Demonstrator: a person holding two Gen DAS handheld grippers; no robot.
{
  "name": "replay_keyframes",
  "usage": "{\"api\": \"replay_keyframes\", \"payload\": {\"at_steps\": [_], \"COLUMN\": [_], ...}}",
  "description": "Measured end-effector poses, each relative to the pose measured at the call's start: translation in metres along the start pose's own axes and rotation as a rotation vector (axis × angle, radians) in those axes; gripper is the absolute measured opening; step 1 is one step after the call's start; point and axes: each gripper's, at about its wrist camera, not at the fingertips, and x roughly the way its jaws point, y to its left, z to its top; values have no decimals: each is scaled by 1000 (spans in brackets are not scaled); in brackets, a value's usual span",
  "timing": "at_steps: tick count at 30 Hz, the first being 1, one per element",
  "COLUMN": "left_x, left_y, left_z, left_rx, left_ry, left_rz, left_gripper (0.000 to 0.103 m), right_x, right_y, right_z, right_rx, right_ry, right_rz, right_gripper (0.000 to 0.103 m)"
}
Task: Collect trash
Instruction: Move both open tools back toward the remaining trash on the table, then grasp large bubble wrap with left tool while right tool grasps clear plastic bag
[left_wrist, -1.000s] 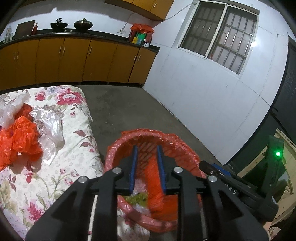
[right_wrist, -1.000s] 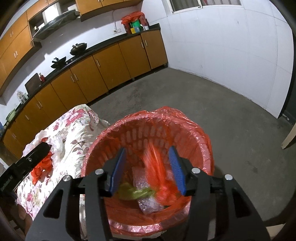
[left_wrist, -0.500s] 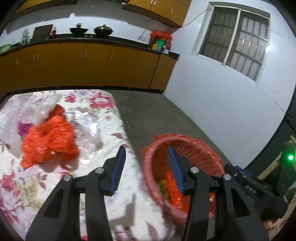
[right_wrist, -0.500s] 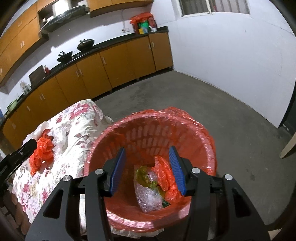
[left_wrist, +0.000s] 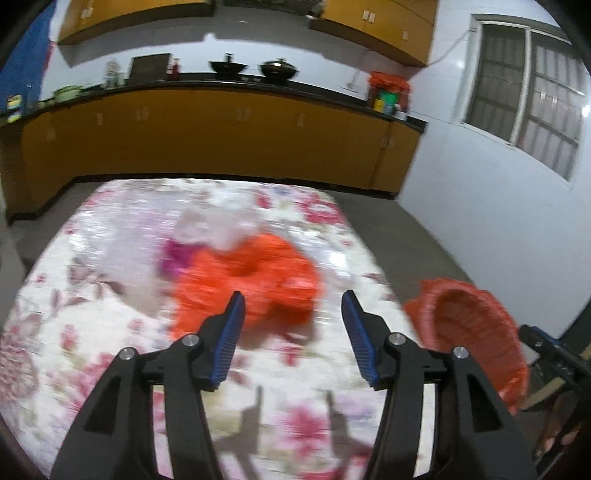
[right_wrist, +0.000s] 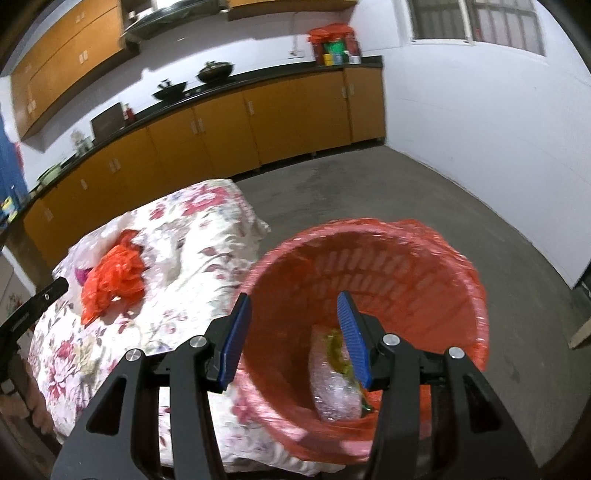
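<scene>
A crumpled orange plastic bag (left_wrist: 255, 280) lies on the floral-clothed table (left_wrist: 110, 332), with clear plastic (left_wrist: 218, 225) and a purple scrap (left_wrist: 173, 254) behind it. My left gripper (left_wrist: 291, 332) is open and empty, just short of the orange bag. The red lined trash basket (right_wrist: 369, 314) stands beside the table and holds clear plastic wrap (right_wrist: 336, 387) and a green wrapper. It also shows in the left wrist view (left_wrist: 472, 321). My right gripper (right_wrist: 291, 332) is open and empty above the basket's near rim. The orange bag shows in the right wrist view (right_wrist: 114, 277).
Orange kitchen cabinets (left_wrist: 221, 136) with a dark counter run along the far wall, with woks and jars on top. White wall with a barred window (left_wrist: 524, 96) is at the right. Bare concrete floor (right_wrist: 406, 199) lies beyond the basket.
My left gripper opened wide and swung left from over the basket to over the table, facing the orange bag. My right gripper stayed open and drifted left over the basket's near rim.
</scene>
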Motion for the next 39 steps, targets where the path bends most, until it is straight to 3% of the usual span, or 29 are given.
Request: {"api": "replay_keyframes", "payload": {"at_steps": [7, 11, 18, 27, 30, 34, 36, 39], "left_x": [10, 25, 55, 104, 118, 121, 121, 116], "left_y": [96, 133, 153, 177, 182, 184, 187, 190], "left_z": [22, 33, 39, 31, 27, 27, 26, 25], "left_rx": [-99, -123, -77, -68, -60, -56, -61, -66], "left_ry": [-31, -16, 21, 168, 226, 237, 236, 225], "left_rz": [171, 214, 220, 167, 160, 157, 157, 156], "left_gripper": [57, 57, 62, 62, 54, 29, 22, 16], "right_x": [16, 28, 48, 73, 78, 84, 87, 89], "right_y": [50, 80, 135, 184, 191, 198, 202, 208], "right_z": [4, 9, 19, 21, 22, 21, 20, 20], "right_rx": [-74, -111, -164, -235, -241, -246, -249, -258], "right_ry": [12, 15, -5, 0, 4, 11, 17, 23], "right_rz": [66, 101, 166, 207, 210, 212, 214, 221], "right_gripper": [50, 50, 50, 50, 50, 50, 50, 50]}}
